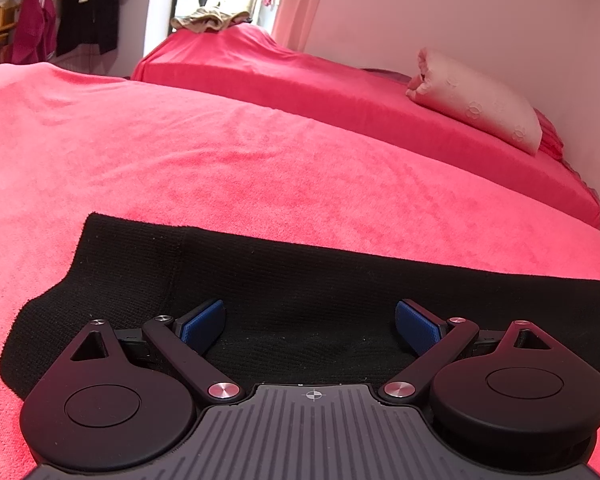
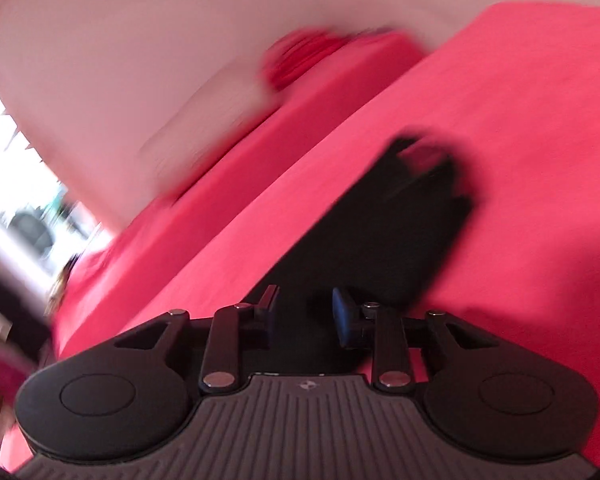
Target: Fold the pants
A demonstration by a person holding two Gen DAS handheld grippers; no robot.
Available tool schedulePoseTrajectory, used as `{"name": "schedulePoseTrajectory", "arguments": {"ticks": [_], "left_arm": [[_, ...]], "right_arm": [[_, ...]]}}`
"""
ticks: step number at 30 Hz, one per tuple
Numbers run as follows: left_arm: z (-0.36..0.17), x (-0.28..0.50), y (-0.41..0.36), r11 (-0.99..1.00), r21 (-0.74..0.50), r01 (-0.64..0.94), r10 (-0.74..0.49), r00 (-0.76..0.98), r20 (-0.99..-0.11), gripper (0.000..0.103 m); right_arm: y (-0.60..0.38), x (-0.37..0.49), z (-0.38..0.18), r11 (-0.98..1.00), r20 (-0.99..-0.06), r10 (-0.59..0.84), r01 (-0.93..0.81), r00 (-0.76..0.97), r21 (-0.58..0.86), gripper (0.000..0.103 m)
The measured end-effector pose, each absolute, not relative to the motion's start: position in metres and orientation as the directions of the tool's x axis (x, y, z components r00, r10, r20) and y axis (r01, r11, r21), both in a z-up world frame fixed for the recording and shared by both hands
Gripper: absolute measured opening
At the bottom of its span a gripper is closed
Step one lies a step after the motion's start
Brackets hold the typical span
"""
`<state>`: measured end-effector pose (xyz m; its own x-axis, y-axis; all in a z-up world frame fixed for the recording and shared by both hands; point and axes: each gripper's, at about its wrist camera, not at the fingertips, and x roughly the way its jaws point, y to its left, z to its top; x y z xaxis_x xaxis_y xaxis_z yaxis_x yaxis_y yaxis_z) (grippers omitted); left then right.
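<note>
Black knit pants [image 1: 300, 276] lie flat across a pink-red bed cover [image 1: 180, 152]. My left gripper [image 1: 309, 307] hovers low over them, its blue pads [image 1: 204, 324] spread wide and holding nothing. The right wrist view is smeared by motion. It shows the same pants [image 2: 400, 220] as a dark strip running away up the cover [image 2: 520, 120]. My right gripper [image 2: 305, 298] is over the near end of that strip. Its jaws stand a moderate gap apart with dark cloth showing in the gap. The blur hides whether the pads touch the cloth.
A second red-covered mattress [image 1: 300, 80] lies beyond the bed along a white wall, with a pale pillow [image 1: 476, 100] on it. A beige garment [image 1: 208, 20] lies at its far end. Clothes hang at the far left [image 1: 76, 0].
</note>
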<state>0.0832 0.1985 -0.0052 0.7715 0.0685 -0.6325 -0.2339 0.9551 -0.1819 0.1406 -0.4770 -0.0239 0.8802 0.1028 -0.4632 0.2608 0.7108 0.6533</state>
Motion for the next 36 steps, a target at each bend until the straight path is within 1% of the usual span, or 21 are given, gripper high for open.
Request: {"name": "schedulePoseTrajectory", "arguments": {"ticks": [1, 2, 4, 7, 9, 13, 16, 18, 19, 20, 21, 23, 24, 27, 28, 30, 31, 32, 33, 34, 36], "left_arm": [[-0.005, 0.083, 0.199, 0.955, -0.184, -0.234, 0.067, 0.772, -0.632, 0.103], [-0.005, 0.083, 0.199, 0.955, -0.185, -0.234, 0.066, 0.772, -0.632, 0.103], [-0.005, 0.083, 0.199, 0.954, -0.187, -0.233, 0.065, 0.773, -0.631, 0.103], [-0.005, 0.083, 0.199, 0.954, -0.186, -0.234, 0.067, 0.772, -0.632, 0.103], [-0.005, 0.083, 0.199, 0.954, -0.186, -0.234, 0.066, 0.773, -0.631, 0.103], [-0.005, 0.083, 0.2, 0.954, -0.186, -0.234, 0.066, 0.773, -0.631, 0.103], [-0.005, 0.083, 0.2, 0.954, -0.186, -0.233, 0.066, 0.773, -0.631, 0.103], [-0.005, 0.083, 0.2, 0.955, -0.185, -0.233, 0.066, 0.772, -0.632, 0.103], [-0.005, 0.083, 0.2, 0.955, -0.185, -0.233, 0.066, 0.772, -0.632, 0.103], [-0.005, 0.083, 0.2, 0.955, -0.185, -0.233, 0.066, 0.772, -0.632, 0.103], [-0.005, 0.083, 0.2, 0.955, -0.186, -0.233, 0.066, 0.773, -0.631, 0.103], [-0.005, 0.083, 0.2, 0.955, -0.185, -0.233, 0.066, 0.773, -0.631, 0.103], [-0.005, 0.083, 0.2, 0.955, -0.185, -0.234, 0.066, 0.772, -0.632, 0.103], [-0.005, 0.083, 0.2, 0.955, -0.185, -0.234, 0.066, 0.772, -0.632, 0.103], [-0.005, 0.083, 0.2, 0.954, -0.186, -0.233, 0.066, 0.773, -0.631, 0.103], [-0.005, 0.083, 0.2, 0.954, -0.186, -0.233, 0.066, 0.773, -0.631, 0.103], [-0.005, 0.083, 0.2, 0.955, -0.185, -0.233, 0.066, 0.772, -0.632, 0.103], [-0.005, 0.083, 0.2, 0.955, -0.184, -0.233, 0.066, 0.772, -0.632, 0.103], [-0.005, 0.083, 0.199, 0.955, -0.181, -0.233, 0.068, 0.771, -0.633, 0.103], [-0.005, 0.083, 0.199, 0.956, -0.178, -0.233, 0.07, 0.771, -0.633, 0.103], [-0.005, 0.083, 0.198, 0.957, -0.172, -0.233, 0.073, 0.769, -0.635, 0.103]], "right_arm": [[-0.49, 0.132, -0.025, 0.678, -0.469, 0.085, 0.295, 0.879, 0.674, 0.056], [-0.497, 0.128, -0.026, 0.663, -0.491, 0.094, 0.313, 0.866, 0.68, 0.058], [-0.501, 0.127, -0.031, 0.658, -0.547, 0.16, 0.325, 0.822, 0.679, 0.058], [-0.488, 0.138, -0.033, 0.68, -0.585, 0.228, 0.303, 0.778, 0.667, 0.059], [-0.464, 0.154, -0.028, 0.726, -0.611, 0.215, 0.294, 0.762, 0.622, 0.066], [-0.44, 0.179, -0.016, 0.799, -0.638, 0.189, 0.261, 0.747, 0.542, 0.089], [-0.428, 0.19, -0.019, 0.837, -0.62, 0.137, 0.245, 0.772, 0.49, 0.088], [-0.427, 0.188, -0.025, 0.819, -0.573, 0.143, 0.228, 0.807, 0.526, 0.084], [-0.429, 0.185, -0.028, 0.796, -0.546, 0.162, 0.218, 0.822, 0.564, 0.074], [-0.436, 0.181, -0.032, 0.75, -0.517, 0.212, 0.202, 0.829, 0.63, 0.066], [-0.438, 0.179, -0.041, 0.686, -0.482, 0.288, 0.173, 0.828, 0.707, 0.054], [-0.434, 0.175, -0.052, 0.603, -0.422, 0.399, 0.114, 0.814, 0.789, 0.053], [-0.429, 0.173, -0.054, 0.608, -0.414, 0.408, 0.097, 0.813, 0.788, 0.055], [-0.42, 0.179, -0.049, 0.656, -0.415, 0.384, 0.073, 0.825, 0.751, 0.062], [-0.421, 0.184, -0.048, 0.653, -0.424, 0.37, 0.094, 0.827, 0.751, 0.059], [-0.429, 0.189, -0.048, 0.623, -0.448, 0.338, 0.16, 0.827, 0.765, 0.039], [-0.435, 0.191, -0.052, 0.603, -0.464, 0.325, 0.197, 0.824, 0.773, 0.017], [-0.442, 0.186, -0.055, 0.557, -0.445, 0.346, 0.2, 0.826, 0.806, 0.017], [-0.446, 0.18, -0.054, 0.536, -0.43, 0.329, 0.209, 0.841, 0.818, 0.017], [-0.447, 0.175, -0.05, 0.552, -0.427, 0.299, 0.211, 0.853, 0.807, 0.016], [-0.457, 0.163, -0.046, 0.564, -0.378, 0.255, 0.181, 0.89, 0.806, 0.016]]}}
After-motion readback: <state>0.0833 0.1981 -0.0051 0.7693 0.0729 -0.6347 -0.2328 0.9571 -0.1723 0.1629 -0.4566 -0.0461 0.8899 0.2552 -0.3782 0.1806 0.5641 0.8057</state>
